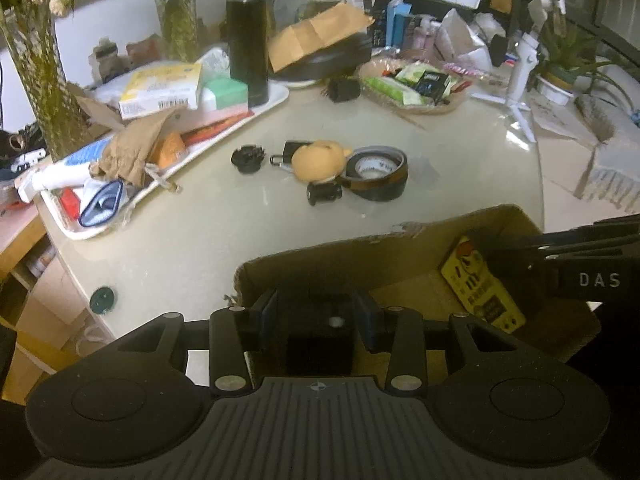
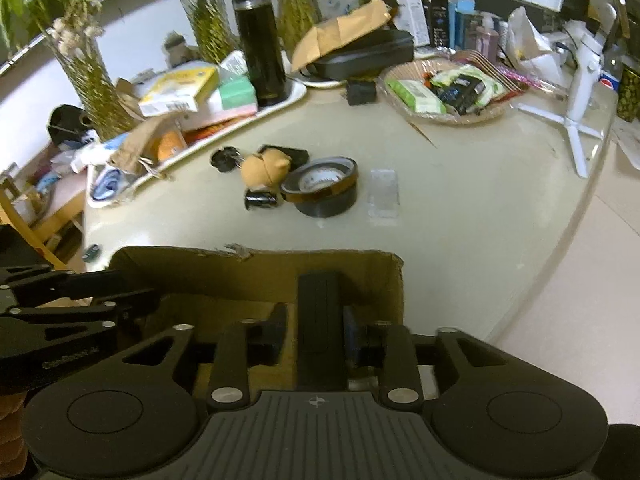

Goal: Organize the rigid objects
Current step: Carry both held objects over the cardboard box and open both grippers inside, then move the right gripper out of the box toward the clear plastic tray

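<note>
An open cardboard box [image 1: 360, 240] stands at the table's near edge, also in the right wrist view [image 2: 256, 268]. My left gripper [image 1: 316, 312] is shut on a black cube-shaped block [image 1: 316, 332] over the box. My right gripper [image 2: 316, 332] is shut on a flat black ribbed bar [image 2: 319, 320], also over the box; it enters the left wrist view as a black arm [image 1: 580, 268] beside a yellow packet [image 1: 480, 284] inside the box. On the table lie a tape roll [image 1: 378, 174], an orange toy [image 1: 318, 160], a padlock [image 1: 286, 156], a black knob [image 1: 248, 158] and a small black cylinder [image 1: 324, 193].
A white tray [image 1: 256, 114] of clutter with a black flask [image 1: 246, 36] stands at the left. A wicker basket [image 1: 420, 84] of packets and a white tripod stand [image 1: 520, 76] are at the back right. A clear plastic case [image 2: 384, 194] lies right of the tape.
</note>
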